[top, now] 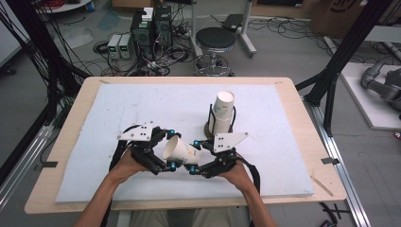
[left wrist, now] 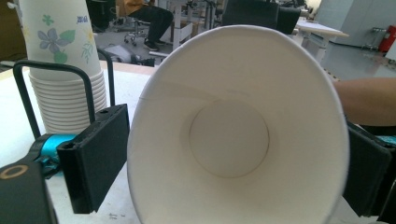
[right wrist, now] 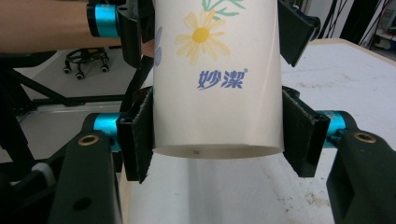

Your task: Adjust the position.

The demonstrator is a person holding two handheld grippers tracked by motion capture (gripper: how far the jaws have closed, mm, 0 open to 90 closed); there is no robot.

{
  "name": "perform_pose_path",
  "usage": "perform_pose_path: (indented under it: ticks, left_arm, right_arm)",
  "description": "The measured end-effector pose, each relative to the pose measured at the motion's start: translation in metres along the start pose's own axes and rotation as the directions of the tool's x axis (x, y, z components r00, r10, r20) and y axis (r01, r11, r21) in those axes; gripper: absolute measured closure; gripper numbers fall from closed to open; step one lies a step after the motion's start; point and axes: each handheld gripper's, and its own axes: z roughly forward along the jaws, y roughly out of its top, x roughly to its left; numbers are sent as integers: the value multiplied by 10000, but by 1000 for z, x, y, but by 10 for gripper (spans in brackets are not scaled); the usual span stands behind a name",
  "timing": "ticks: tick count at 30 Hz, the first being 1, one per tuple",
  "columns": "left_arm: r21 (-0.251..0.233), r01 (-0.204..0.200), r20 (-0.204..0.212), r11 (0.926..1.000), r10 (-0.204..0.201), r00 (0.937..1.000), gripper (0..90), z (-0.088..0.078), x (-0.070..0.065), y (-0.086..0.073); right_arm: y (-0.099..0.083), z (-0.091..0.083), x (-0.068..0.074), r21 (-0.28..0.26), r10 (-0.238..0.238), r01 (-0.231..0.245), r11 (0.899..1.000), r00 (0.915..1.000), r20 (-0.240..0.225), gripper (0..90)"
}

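Your right gripper (right wrist: 217, 140) has its jaws clamped on the base end of the paper cup (top: 178, 150), pads flat on both sides of the printed wall. Your left gripper (left wrist: 224, 172) stands wide around the cup's open rim; its pads look to be touching the rim, though I can't quite tell how firmly they press. The cup lies tilted on its side in the air between your two hands, over the near middle of the counter (top: 61, 156), mouth toward your left. Keep the right grip steady and bring the left jaws in gently, because that thin rim will buckle if squeezed hard. Just beyond, toward the far right, the stack of cups (top: 222, 111) stands in its black wire holder (top: 211, 124). Mind it as you swing.
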Motion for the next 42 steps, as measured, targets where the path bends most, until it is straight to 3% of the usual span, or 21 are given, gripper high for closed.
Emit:
perform_pose_path:
  ticks: [5,11,25,27,29,32,42]
  left_arm:
    - [68,31,102,10000,-31,9999,129,1,1,-1]
    - [-22,-148,328,9999,148,9994,247,0,0,0]
    - [37,-188,415,9998,186,9990,296,-1,0,0]
    - [30,-183,407,9998,182,9990,295,-1,0,0]
    - [24,-161,412,9999,160,9990,296,-1,0,0]
    - [54,-201,403,9998,199,9990,296,-2,0,0]
    - [141,-243,274,9996,239,9993,296,-6,0,1]
  right_arm:
    - [0,0,0,-23,-25,24,10000,10000,-38,366]
    - [0,0,0,-35,-70,69,10000,10000,-58,366]
    - [0,0,1,76,-240,240,9997,9997,28,364]
    - [1,1,1,79,-196,195,9998,9998,79,318]
    - [1,3,1,215,-103,98,9997,9998,195,204]
    - [0,5,1,376,-40,31,9993,9997,230,153]
    - [1,5,2,478,-30,18,9989,9996,263,153]
